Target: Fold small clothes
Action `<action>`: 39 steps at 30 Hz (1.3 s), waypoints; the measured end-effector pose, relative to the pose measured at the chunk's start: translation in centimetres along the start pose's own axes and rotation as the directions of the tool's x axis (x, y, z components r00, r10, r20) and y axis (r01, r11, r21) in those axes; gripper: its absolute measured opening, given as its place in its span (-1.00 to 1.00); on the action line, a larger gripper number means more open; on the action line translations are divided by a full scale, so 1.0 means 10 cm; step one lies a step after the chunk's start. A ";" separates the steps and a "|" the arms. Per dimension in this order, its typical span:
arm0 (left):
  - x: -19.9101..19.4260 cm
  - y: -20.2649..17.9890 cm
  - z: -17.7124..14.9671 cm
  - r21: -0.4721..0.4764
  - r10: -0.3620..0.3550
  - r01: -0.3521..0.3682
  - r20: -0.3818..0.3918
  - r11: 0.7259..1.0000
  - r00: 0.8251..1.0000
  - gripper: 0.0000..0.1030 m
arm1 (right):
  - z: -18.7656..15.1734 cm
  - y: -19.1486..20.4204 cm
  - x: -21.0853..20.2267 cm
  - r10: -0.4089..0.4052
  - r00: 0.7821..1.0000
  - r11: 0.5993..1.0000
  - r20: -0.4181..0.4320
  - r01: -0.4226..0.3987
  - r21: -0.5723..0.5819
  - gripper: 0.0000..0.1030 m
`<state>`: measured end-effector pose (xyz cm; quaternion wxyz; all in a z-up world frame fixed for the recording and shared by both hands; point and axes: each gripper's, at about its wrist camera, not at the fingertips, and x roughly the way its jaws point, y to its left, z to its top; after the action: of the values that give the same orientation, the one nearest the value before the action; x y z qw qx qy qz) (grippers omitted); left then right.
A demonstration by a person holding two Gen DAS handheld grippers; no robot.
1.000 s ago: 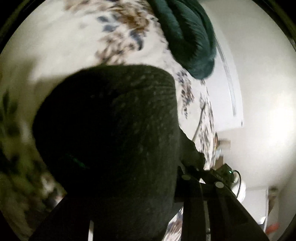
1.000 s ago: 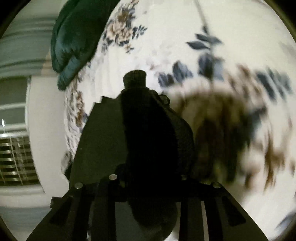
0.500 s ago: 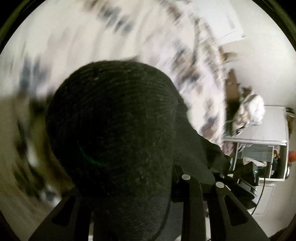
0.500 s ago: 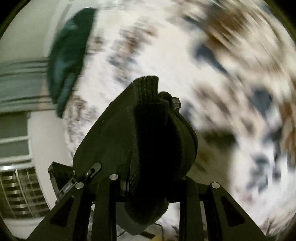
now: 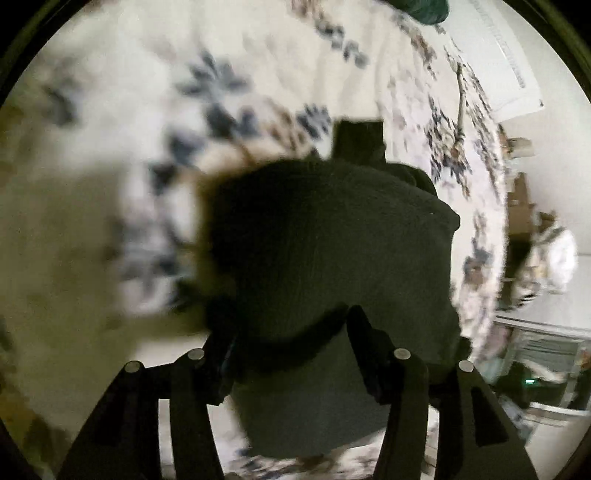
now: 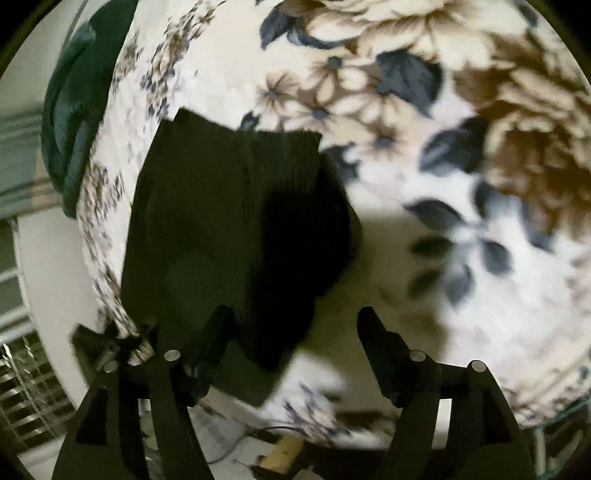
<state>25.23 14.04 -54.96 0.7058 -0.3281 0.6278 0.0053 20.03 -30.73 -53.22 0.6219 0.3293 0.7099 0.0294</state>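
Observation:
A small dark knit garment (image 5: 332, 251) lies folded on the floral bedspread (image 5: 258, 55). In the left wrist view it fills the centre, and my left gripper (image 5: 291, 332) is open with its fingers spread just over the garment's near edge. In the right wrist view the same garment (image 6: 229, 221) lies left of centre, partly in shadow. My right gripper (image 6: 295, 332) is open; its left finger (image 6: 214, 332) is against the cloth and its right finger (image 6: 376, 339) is over bare bedspread.
A dark green cloth (image 6: 74, 110) lies at the far edge of the bed, also at the top of the left wrist view (image 5: 421, 7). The bed edge, a white wall and cluttered furniture (image 5: 546, 258) show at the right. A window blind (image 6: 29, 387) is at lower left.
Both grippers were shut on the dark garment and carrying it. Now both have opened and the garment lies on the bedspread, folded over on itself.

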 end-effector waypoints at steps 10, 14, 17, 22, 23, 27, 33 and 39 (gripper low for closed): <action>0.14 -0.70 -0.29 0.177 0.221 -0.238 0.110 0.955 0.969 0.78 | -0.25 0.37 -0.85 -0.223 0.971 0.959 0.090 0.235 -0.159 0.72; 0.55 -0.93 -0.47 0.225 0.268 -0.286 0.107 0.931 0.957 0.78 | -0.09 0.57 -0.93 -0.315 0.932 0.909 0.177 0.350 -0.226 0.85; 0.85 -1.04 -0.52 0.267 0.363 -0.382 0.118 0.885 0.924 1.00 | 0.02 0.63 -0.92 -0.362 0.902 0.872 0.234 0.417 -0.256 1.00; 0.98 -1.08 -0.47 0.246 0.407 -0.431 0.146 0.868 0.902 1.00 | 0.16 0.69 -0.70 -0.386 0.886 0.843 0.256 0.451 -0.292 1.00; 0.98 -1.06 -0.45 0.231 0.401 -0.425 0.146 0.875 0.904 1.00 | 0.18 0.69 -0.65 -0.384 0.889 0.844 0.250 0.447 -0.295 1.00; 1.00 -1.05 -0.37 0.205 0.404 -0.426 0.140 0.881 0.904 1.00 | 0.16 0.72 -0.53 -0.376 0.894 0.844 0.243 0.439 -0.310 1.00; 1.04 -1.06 -0.26 0.156 0.423 -0.440 0.132 0.884 0.897 1.00 | 0.21 0.77 -0.52 -0.370 0.900 0.837 0.230 0.430 -0.339 1.00; 1.07 -1.10 -0.22 0.129 0.435 -0.455 0.156 0.881 0.887 1.00 | 0.30 0.80 -0.52 -0.364 0.904 0.832 0.224 0.423 -0.359 1.00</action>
<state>30.20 0.05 -59.46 0.7471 -0.1155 0.6402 0.1363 26.22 -28.19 -45.76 0.7187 0.0429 0.6937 0.0207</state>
